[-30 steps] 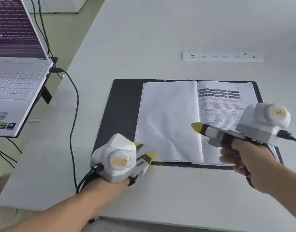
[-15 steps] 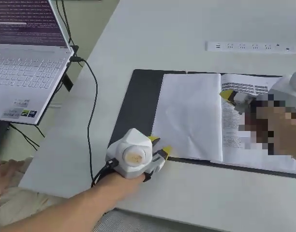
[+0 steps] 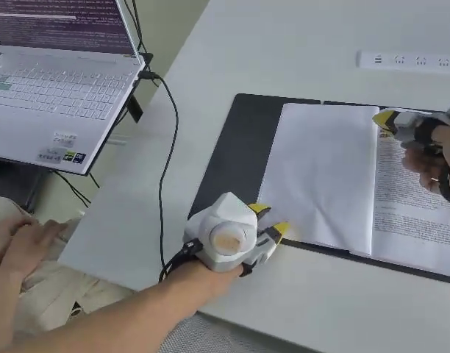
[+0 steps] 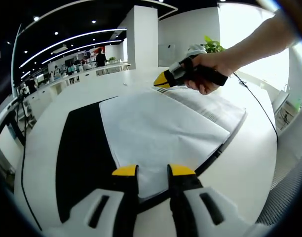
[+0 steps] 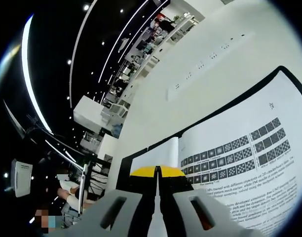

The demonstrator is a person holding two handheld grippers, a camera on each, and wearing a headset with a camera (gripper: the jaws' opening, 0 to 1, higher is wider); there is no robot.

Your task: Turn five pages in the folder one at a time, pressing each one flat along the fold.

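A black folder (image 3: pixel 236 147) lies open on the white table, with a blank white page (image 3: pixel 320 169) on its left and a printed page (image 3: pixel 409 206) on its right. My left gripper (image 3: pixel 270 220) rests at the folder's near edge, by the blank page's front corner. Its jaws are open by a narrow gap with nothing between them (image 4: pixel 153 170). My right gripper (image 3: pixel 384 120) is at the far end of the fold, jaws shut and tip down on the paper (image 5: pixel 156 171). It also appears above the blank page (image 4: pixel 156 123) as the right gripper (image 4: pixel 162 80).
An open laptop (image 3: pixel 56 81) stands at the far left, its black cable (image 3: pixel 166 147) running down the table beside the folder. A white power strip (image 3: pixel 409 60) lies beyond the folder. A person's hand (image 3: pixel 19 243) rests off the table's left edge.
My right gripper has travelled along the fold from the folder's near part to its far end. The left gripper has stayed at the near edge. The head camera has swung left.
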